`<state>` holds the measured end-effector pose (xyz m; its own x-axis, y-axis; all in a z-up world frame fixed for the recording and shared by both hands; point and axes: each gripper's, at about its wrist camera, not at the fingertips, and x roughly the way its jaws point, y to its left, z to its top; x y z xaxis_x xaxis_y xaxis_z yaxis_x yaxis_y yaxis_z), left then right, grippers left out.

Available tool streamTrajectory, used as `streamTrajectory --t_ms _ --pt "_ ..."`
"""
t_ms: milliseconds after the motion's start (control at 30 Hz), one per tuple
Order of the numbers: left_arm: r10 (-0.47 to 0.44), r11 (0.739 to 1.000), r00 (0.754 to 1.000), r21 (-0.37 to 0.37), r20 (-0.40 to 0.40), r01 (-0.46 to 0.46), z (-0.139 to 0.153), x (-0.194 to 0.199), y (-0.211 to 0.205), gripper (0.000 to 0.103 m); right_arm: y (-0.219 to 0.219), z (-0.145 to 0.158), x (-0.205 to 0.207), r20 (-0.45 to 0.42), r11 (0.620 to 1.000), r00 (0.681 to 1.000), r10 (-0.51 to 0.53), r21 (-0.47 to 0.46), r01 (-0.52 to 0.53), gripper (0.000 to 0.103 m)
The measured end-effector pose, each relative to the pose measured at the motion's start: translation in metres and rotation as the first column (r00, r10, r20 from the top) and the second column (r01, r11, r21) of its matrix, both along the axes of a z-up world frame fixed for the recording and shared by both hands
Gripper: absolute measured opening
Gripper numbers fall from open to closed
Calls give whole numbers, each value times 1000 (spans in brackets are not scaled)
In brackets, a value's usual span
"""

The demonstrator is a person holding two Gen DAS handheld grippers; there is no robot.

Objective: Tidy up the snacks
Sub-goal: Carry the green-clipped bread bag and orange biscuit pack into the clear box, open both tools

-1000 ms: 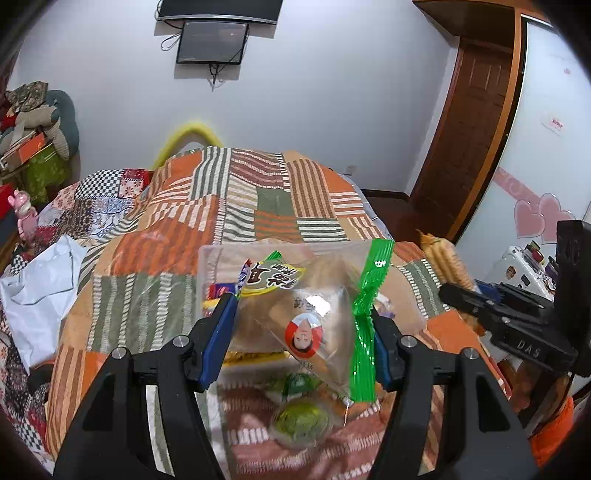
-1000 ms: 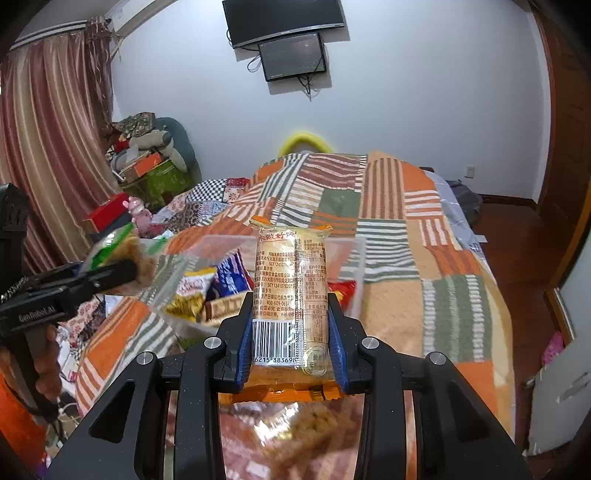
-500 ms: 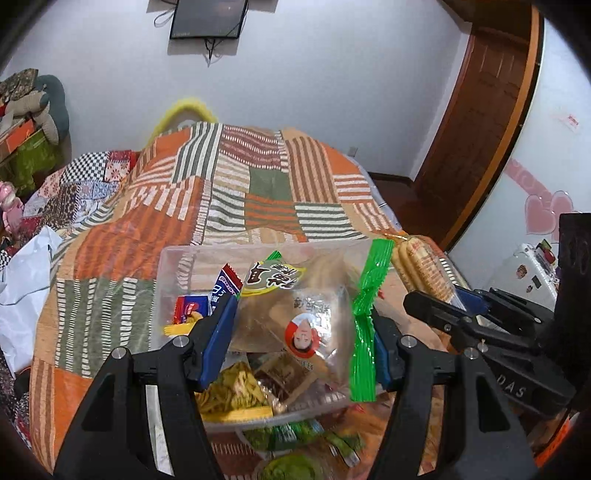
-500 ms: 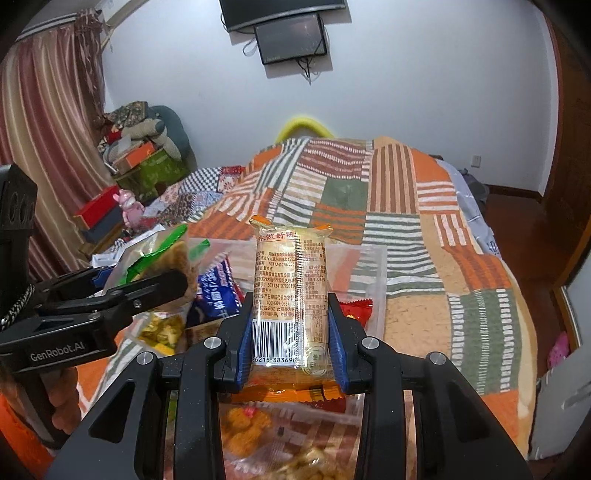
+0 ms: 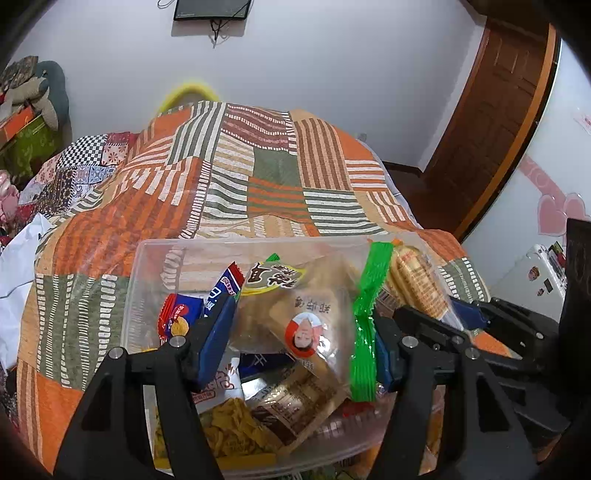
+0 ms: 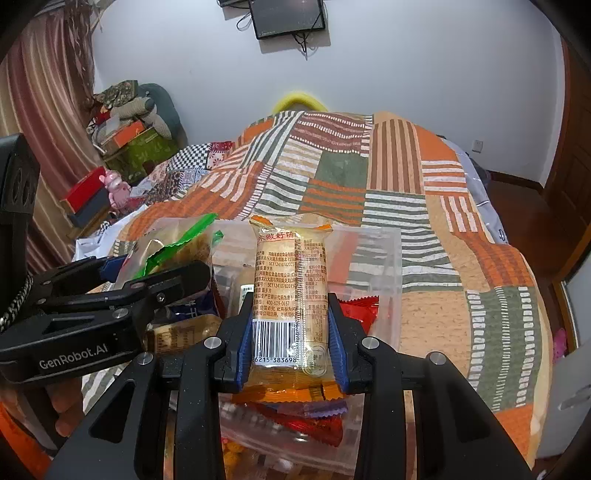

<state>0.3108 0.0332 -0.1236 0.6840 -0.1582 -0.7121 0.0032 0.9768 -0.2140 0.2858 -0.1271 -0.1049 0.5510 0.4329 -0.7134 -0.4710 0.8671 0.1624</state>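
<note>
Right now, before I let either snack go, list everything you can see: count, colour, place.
Bin: one, clear plastic, on the bed under both tongs.
Green-edged pack: one, clear with a green seal, in the left tongs above the bin.
Cracker pack: one, golden with a barcode, in the right tongs above the bin.
Loose snacks: several, blue, red, yellow and brown, inside the bin.
Quilt: one, orange, green and white patchwork, covering the bed.
Screen: one, black, on the far wall.
Door: one, brown wood, right of the bed.
Curtain: one, striped reddish, at the left.
Left tongs: black with blue pads, shut.
Right tongs: same, shut.
</note>
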Motion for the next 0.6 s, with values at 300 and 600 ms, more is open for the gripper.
streamTrajectory --t_ms 300,600 --pt "-9 1000 999 -24 -43 8 -4 -4 2 75 -6 1 -6 -19 1000 1000 -4 -13 4 37" --pt "-10 1000 1000 -28 12 10 25 -38 6 77 -20 26 -33 51 1000 999 -12 -11 13 53"
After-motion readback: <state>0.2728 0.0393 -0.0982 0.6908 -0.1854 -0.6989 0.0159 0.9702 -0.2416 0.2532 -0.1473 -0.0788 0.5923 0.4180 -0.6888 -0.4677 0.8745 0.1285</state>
